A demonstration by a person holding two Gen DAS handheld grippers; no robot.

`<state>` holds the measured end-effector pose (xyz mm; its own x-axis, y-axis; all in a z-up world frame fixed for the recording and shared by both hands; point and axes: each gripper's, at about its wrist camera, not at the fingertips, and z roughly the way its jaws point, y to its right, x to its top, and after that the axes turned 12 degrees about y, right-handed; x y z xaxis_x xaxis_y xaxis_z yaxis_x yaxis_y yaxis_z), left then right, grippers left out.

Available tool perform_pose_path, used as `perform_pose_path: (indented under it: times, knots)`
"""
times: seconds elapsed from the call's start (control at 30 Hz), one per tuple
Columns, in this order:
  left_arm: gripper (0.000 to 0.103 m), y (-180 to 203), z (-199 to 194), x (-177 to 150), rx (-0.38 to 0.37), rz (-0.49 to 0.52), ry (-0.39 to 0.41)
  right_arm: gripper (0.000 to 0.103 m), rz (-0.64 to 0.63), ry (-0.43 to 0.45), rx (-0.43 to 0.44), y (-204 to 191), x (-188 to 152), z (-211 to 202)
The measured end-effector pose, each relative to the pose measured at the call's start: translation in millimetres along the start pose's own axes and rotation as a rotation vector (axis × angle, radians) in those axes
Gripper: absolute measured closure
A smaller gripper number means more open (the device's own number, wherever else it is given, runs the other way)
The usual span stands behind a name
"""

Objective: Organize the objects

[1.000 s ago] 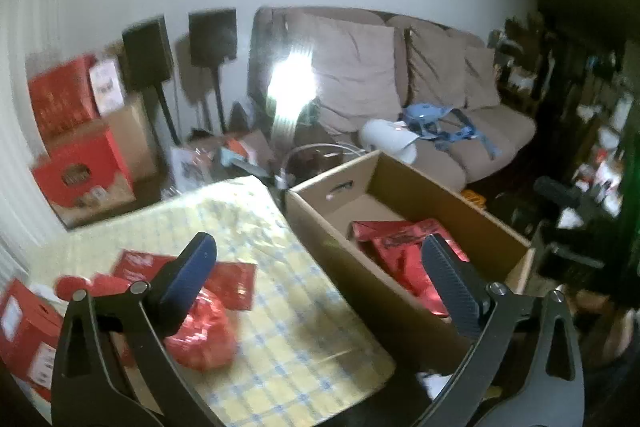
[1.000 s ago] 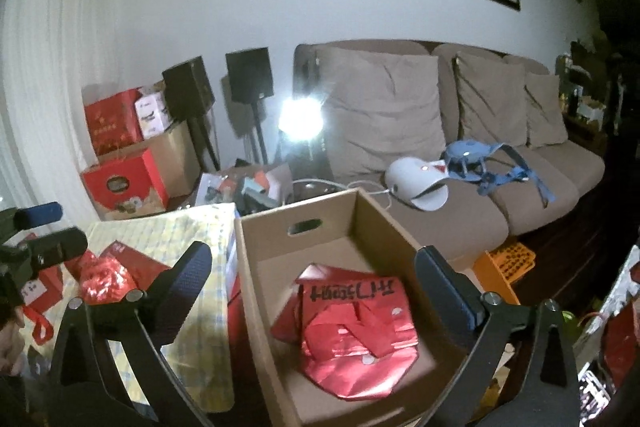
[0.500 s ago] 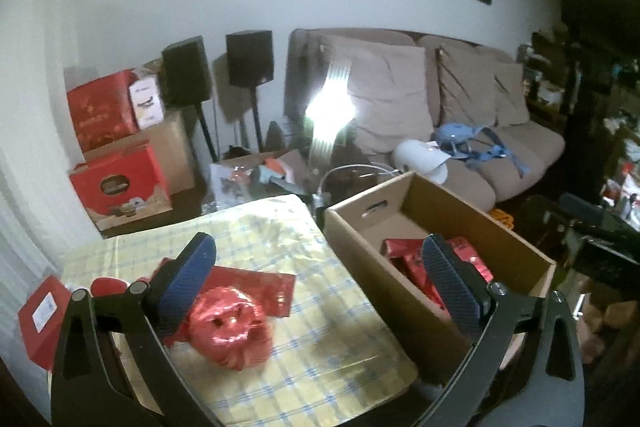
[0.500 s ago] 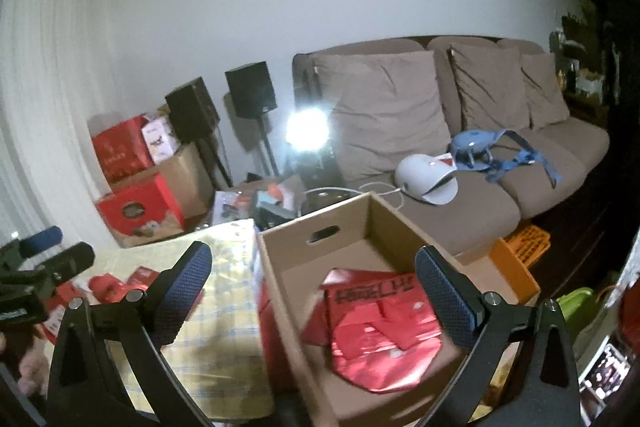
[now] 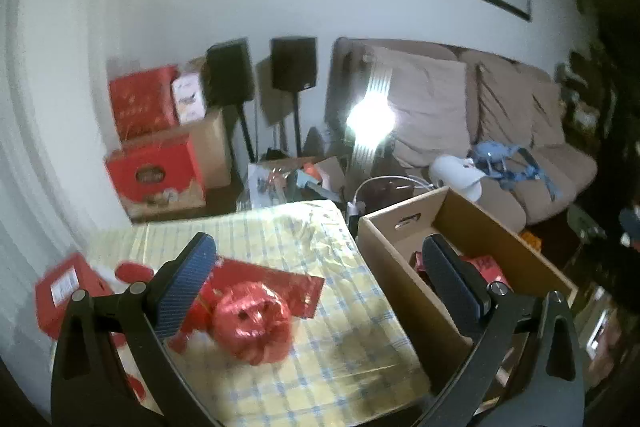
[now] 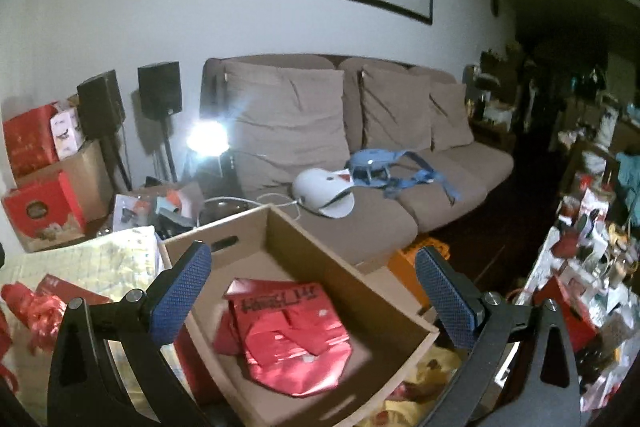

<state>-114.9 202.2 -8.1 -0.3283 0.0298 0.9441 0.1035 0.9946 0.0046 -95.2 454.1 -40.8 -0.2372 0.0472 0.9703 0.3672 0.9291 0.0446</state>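
From your left wrist view, your left hand-held gripper (image 5: 320, 267) hangs with its jaws wide apart and nothing between them. The crumpled red foil ornament (image 5: 252, 323) lies on the bench (image 5: 352, 359), on the yellow checked cloth, low and slightly left of the gap, nearer the left finger. It rests on a flat red packet (image 5: 276, 281) whose long axis runs left to right across your view. The cardboard box (image 5: 404, 291) stands just right of the bench.

From your right wrist view, your right hand-held gripper (image 6: 312, 283) is also spread and empty, above the box, where red foil bags (image 6: 288, 335) already lie. The ornament sits far left, so your left hand looks nearer to it.
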Motion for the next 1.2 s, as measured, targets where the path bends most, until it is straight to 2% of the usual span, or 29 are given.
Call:
perform_pose_path:
  times: [0.13, 0.23, 0.37, 0.53, 0.63, 0.77, 0.87, 0.97, 1.13, 1.2]
  knots:
    - [0.0, 1, 2, -5, 0.041, -0.041, -0.022, 0.001, -0.001, 0.009, 0.018, 0, 0, -5]
    - [0.0, 1, -2, -8, 0.059, -0.056, -0.002, 0.001, -0.004, 0.019, 0.027, -1, 2, -10]
    - [0.0, 9, -9, -13, 0.12, -0.018, 0.031, 0.001, -0.012, 0.021, -0.022, -2, 5, -17]
    - [0.0, 19, -11, -16, 0.045, 0.019, -0.003, 0.001, -0.031, 0.047, 0.045, -2, 8, -24]
    - [0.0, 24, -9, -18, 0.027, 0.031, -0.024, 0.001, -0.055, 0.056, 0.061, -5, 8, -25]
    - [0.0, 27, -8, -20, 0.014, 0.042, -0.013, 0.001, -0.078, 0.062, 0.078, -8, 6, -23]
    - [0.0, 28, -8, -22, -0.014, 0.051, -0.002, 0.001, -0.104, 0.097, 0.132, -12, 5, -26]
    - [0.0, 29, -4, -22, -0.045, 0.06, -0.015, 0.001, -0.128, 0.119, 0.143, -17, 4, -28]
    - [0.0, 29, -2, -22, -0.085, 0.045, -0.023, 0.001, -0.11, 0.146, 0.187, -19, 4, -30]
    - [0.0, 27, 0, -23, -0.103, 0.038, -0.032, 0.001, -0.107, 0.192, 0.211, -19, 3, -33]
